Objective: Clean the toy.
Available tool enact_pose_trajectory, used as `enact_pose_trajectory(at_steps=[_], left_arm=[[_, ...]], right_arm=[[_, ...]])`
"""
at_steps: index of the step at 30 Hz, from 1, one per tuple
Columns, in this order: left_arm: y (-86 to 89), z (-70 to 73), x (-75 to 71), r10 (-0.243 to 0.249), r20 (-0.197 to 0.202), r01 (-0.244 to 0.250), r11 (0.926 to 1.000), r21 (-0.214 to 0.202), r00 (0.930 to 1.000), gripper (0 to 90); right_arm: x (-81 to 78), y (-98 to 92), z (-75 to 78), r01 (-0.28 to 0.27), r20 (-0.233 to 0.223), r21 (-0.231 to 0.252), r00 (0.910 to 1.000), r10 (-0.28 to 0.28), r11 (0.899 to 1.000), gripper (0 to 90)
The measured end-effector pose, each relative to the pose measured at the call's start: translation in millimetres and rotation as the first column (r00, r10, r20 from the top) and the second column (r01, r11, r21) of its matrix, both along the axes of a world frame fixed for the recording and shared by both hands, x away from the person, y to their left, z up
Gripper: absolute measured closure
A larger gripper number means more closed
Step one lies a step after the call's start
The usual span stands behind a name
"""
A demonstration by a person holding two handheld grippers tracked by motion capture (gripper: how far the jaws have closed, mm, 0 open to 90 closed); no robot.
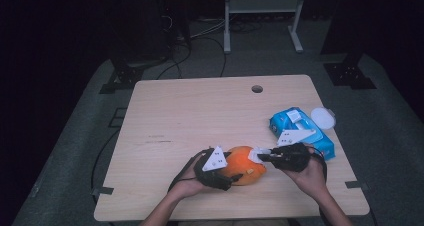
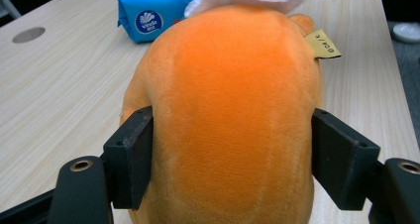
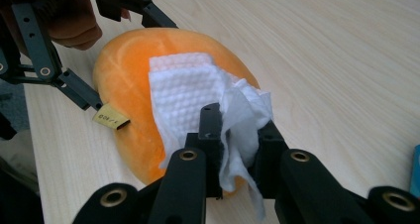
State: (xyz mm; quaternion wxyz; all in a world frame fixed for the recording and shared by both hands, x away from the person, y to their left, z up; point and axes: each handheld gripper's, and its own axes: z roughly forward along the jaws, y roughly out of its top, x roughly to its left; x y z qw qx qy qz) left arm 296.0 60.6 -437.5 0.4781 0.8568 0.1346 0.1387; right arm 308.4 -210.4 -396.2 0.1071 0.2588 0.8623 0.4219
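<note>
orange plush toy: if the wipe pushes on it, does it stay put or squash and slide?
The rounded orange plush toy probably squashes: it looks soft, fuzzy fabric. Its domed shape on the smooth wooden table could rock or slide, but the left tongs bracket both flanks, likely steadying it. The white textured wipe in the right tongs is floppy, so pushes stay gentle.

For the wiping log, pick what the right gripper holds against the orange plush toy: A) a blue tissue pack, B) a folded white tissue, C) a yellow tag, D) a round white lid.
B: the right gripper pinches a folded white tissue lying on the orange plush toy.
</note>
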Motion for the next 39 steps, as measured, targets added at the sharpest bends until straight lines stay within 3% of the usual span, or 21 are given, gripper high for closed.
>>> enact_pose_trajectory(at_steps=[4, 9, 11, 13, 15, 16, 18, 19, 20, 23, 25, 28, 33, 37, 39], left_arm=[[3.2, 2.1, 5.8, 0.072, -0.035, -0.073, 0.997, -0.026, 0.9968, 27.2], [-9.0, 4.1, -2.5, 0.03, -0.008, -0.03, 0.9995, -0.01, 0.9995, 23.2], [-6.4, 4.1, -0.6, 0.018, -0.027, -0.018, 0.9995, -0.026, 0.9995, 18.3], [1.9, 4.6, 4.7, 0.009, -0.065, -0.014, 0.9961, -0.087, 0.9979, 13.6], [10.0, 4.8, 10.3, 0.018, -0.114, -0.031, 0.9924, -0.119, 0.9933, 10.0], [12.5, 2.9, 13.1, 0.021, -0.152, -0.04, 0.9918, -0.121, 0.9881, 9.2], [13.3, -6.2, 18.4, 0.021, -0.237, -0.048, 0.9931, -0.107, 0.9712, 8.8], [12.4, -10.9, 19.3, 0.019, -0.259, -0.047, 0.9936, -0.103, 0.9657, 9.5], [12.0, -12.6, 18.2, 0.006, -0.256, -0.035, 0.9933, -0.11, 0.9666, 14.3], [9.5, -3.9, 13.6, 0.011, -0.184, -0.028, 0.9952, -0.094, 0.9829, 27.1], [5.0, 3.8, 8.0, 0.015, -0.112, -0.022, 0.9977, -0.064, 0.9936, 30.7], [3.5, 11.5, 2.0, 0.039, -0.021, -0.04, 0.9988, -0.027, 0.999, 31.9], [1.3, 7.0, 3.0, 0.041, -0.045, -0.043, 0.9985, -0.034, 0.9982, 29.3], [-4.3, 6.4, 0.5, 0.041, -0.031, -0.041, 0.9991, -0.013, 0.9987, 28.6], [-3.8, 5.5, 0.1, 0.035, -0.029, -0.035, 0.9994, -0.007, 0.999, 26.8]], right_arm=[[-1.3, -3.9, 0.5, -0.007, -0.021, -0.019, 0.9998, 0.007, 1.0, 78.2], [-10.9, 4.4, 11.9, -0.031, 0.032, -0.022, 0.999, 0.032, 0.999, 78.2], [-10.2, 7.2, 11.7, -0.034, 0.038, -0.045, 0.9986, 0.036, 0.998, 78.2], [-8.2, 3.7, 8.5, -0.037, 0.019, -0.033, 0.9991, 0.038, 0.999, 78.2], [-6.9, -3.0, 5.3, -0.029, 0.005, -0.027, 0.9996, 0.029, 0.999, 78.2], [-6.8, -6.3, 4.1, -0.022, -0.003, -0.02, 0.9997, 0.022, 1.0, 78.2], [-6.3, -10.7, 3.2, -0.015, -0.015, -0.009, 0.9998, 0.015, 1.0, 78.2], [-6.2, -10.6, 3.6, -0.017, -0.014, -0.009, 0.9998, 0.017, 1.0, 78.2], [-6.8, -8.8, 4.4, -0.019, -0.01, -0.006, 0.9998, 0.019, 1.0, 78.2], [-10.5, 1.3, 8.9, -0.035, 0.026, -0.01, 0.9991, 0.035, 0.999, 78.2], [-13.8, 6.5, 13.6, -0.056, 0.04, 0.026, 0.9977, 0.055, 0.998, 78.2], [-16.4, 9.2, 17.1, -0.052, 0.069, 0.016, 0.9963, 0.051, 0.999, 78.2], [-9.1, -3.3, 6.4, -0.017, 0.021, 0.044, 0.9997, 0.016, 0.999, 78.1], [-16.2, 6.9, 11.3, -0.048, 0.046, 0.054, 0.9979, 0.046, 0.997, 78.1], [-18.5, 13.1, 12.7, -0.065, 0.06, 0.035, 0.9962, 0.063, 0.997, 78.1]])
